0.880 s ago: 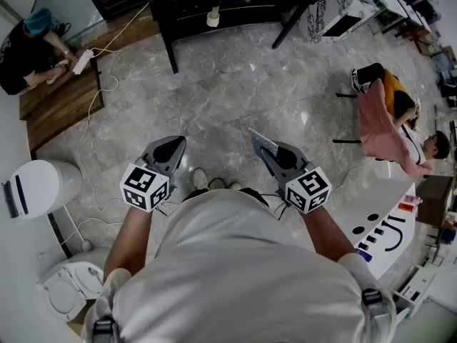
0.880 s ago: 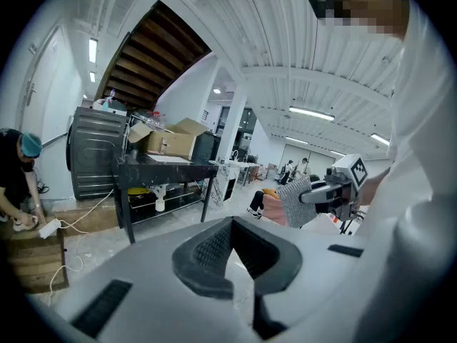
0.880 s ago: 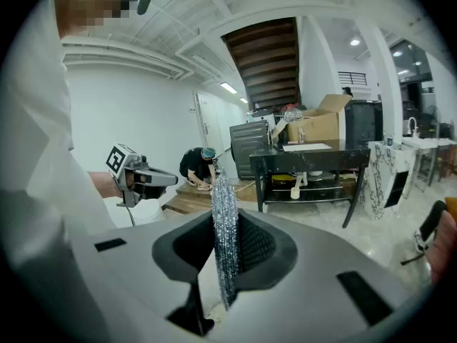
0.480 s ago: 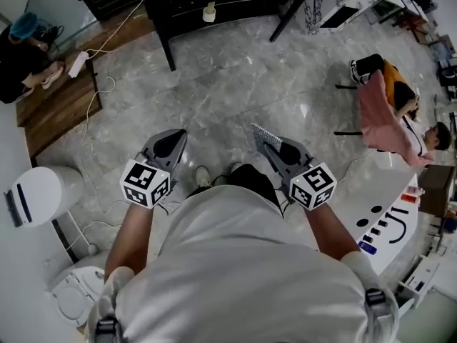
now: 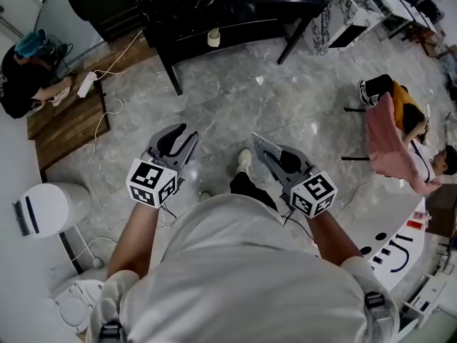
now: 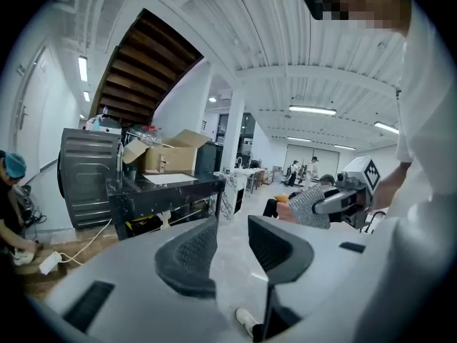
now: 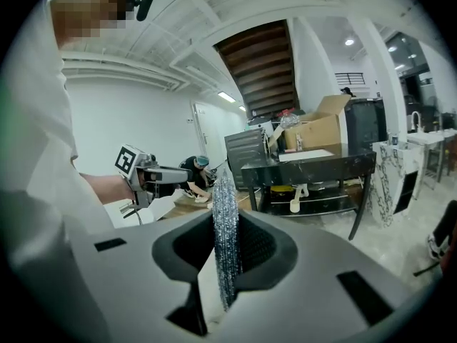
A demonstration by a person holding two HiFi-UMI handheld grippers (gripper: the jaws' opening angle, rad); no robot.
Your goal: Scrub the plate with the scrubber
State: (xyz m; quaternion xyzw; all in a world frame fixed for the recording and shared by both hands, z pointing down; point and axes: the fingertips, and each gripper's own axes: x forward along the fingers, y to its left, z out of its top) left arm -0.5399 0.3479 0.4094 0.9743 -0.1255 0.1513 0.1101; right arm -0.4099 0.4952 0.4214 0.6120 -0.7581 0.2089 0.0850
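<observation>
I stand on a marble floor, holding both grippers out in front of me. My right gripper [image 5: 263, 148] is shut on a thin silvery mesh scrubber [image 5: 263, 143], which stands edge-up between the pads [image 7: 226, 227]. My left gripper [image 5: 187, 137] is open, with only floor showing between its jaws [image 6: 230, 243]. A black table [image 5: 228, 13] stands ahead at the top of the head view. A pale flat thing [image 6: 168, 179] lies on it; I cannot tell whether it is the plate.
A cardboard box [image 7: 314, 131] sits on the black table. A person crouches by a wooden platform [image 5: 68, 123] at the left, with cables on the floor. A white bin [image 5: 46, 206] stands at the left. A seated person in pink [image 5: 400, 141] is at the right.
The black table has drawn nearer and one foot has stepped forward. Both grippers have moved with the body; the right one still holds the scrubber and the left one stays open.
</observation>
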